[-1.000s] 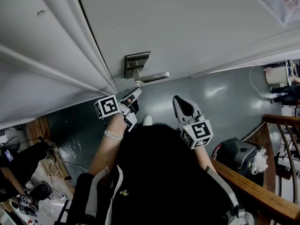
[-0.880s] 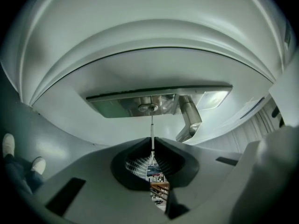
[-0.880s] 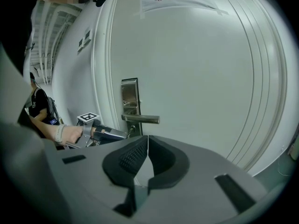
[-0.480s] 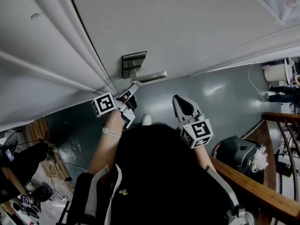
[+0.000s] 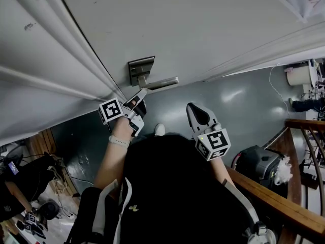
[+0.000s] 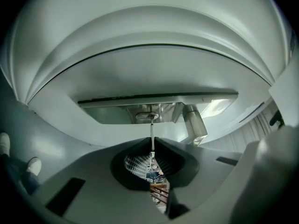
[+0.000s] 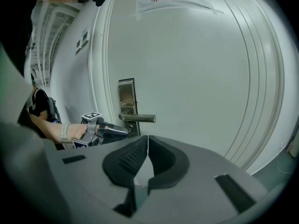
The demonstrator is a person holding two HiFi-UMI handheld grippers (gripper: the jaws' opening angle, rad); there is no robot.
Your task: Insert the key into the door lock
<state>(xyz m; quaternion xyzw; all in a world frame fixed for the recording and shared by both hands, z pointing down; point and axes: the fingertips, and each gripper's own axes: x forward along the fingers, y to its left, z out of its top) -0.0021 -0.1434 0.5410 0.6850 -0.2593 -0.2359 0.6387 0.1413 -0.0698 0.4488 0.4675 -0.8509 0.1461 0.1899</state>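
The key [image 6: 152,133] is pinched between the jaws of the left hand-held gripper [image 6: 152,148]. Its tip is set at the keyhole of the door lock [image 6: 148,118], just beside the lever handle [image 6: 195,124]; whether it has entered cannot be told. The blade should be kept in line with the slot and pushed straight, with no sideways load. The right hand-held gripper [image 7: 147,143] is held apart from the door [image 7: 196,78], jaws pressed together on nothing.

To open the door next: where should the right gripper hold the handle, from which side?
Probably the free end of the handle, from the front, jaws above and below: it is a thin level bar, and the left gripper crowds its plate end.
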